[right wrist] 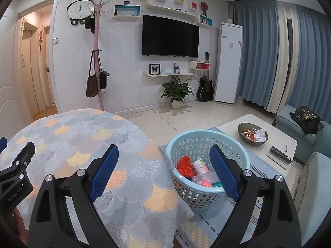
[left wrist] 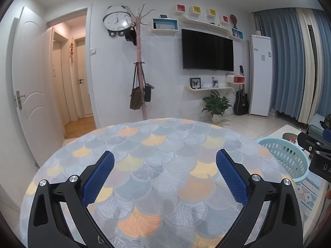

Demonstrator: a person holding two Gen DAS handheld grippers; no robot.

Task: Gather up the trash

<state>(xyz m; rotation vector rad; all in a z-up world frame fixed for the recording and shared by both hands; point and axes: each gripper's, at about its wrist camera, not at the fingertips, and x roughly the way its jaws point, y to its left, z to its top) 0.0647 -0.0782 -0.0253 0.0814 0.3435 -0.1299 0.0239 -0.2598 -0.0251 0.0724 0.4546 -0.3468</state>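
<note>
A light blue perforated basket [right wrist: 198, 144] stands on the floor to the right of the round table. It holds trash: an orange crumpled piece [right wrist: 185, 165], a white and green box [right wrist: 199, 164] and a clear plastic container [right wrist: 204, 177]. The basket also shows in the left wrist view [left wrist: 289, 157]. My right gripper [right wrist: 164, 155] is open and empty, over the table's right edge and the basket. My left gripper [left wrist: 165, 161] is open and empty above the table with the fan-patterned cloth [left wrist: 157, 144].
A white coffee table [right wrist: 275, 142] to the right carries a dark bowl of small items [right wrist: 253, 135] and a book. A blue sofa [right wrist: 298, 124] holds a black bag. A pink coat rack [right wrist: 97, 62], a potted plant [right wrist: 178, 92] and a guitar stand by the far wall.
</note>
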